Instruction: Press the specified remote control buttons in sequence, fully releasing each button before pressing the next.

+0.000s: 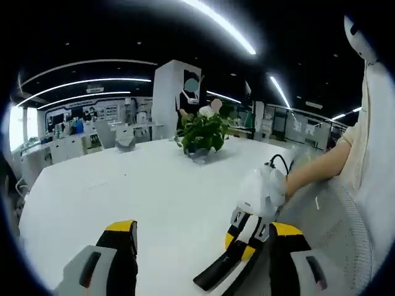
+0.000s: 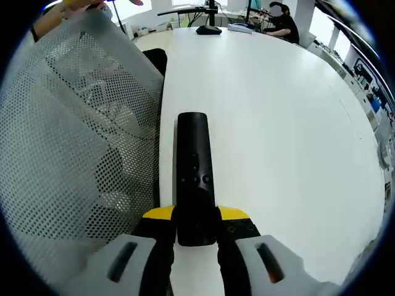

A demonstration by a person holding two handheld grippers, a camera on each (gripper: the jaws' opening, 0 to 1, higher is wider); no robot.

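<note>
A large white table spans an open office with curved strip lights overhead and white desks along the far wall. In the right gripper view a grey mesh chair back stands against the table's edge. One potted plant sits near the table's middle. No writing is legible anywhere. One black remote control lies lengthwise on the table, its near end clamped between the right gripper's closed yellow-tipped jaws. The left gripper hangs above the table with jaws spread apart, holding nothing.
</note>
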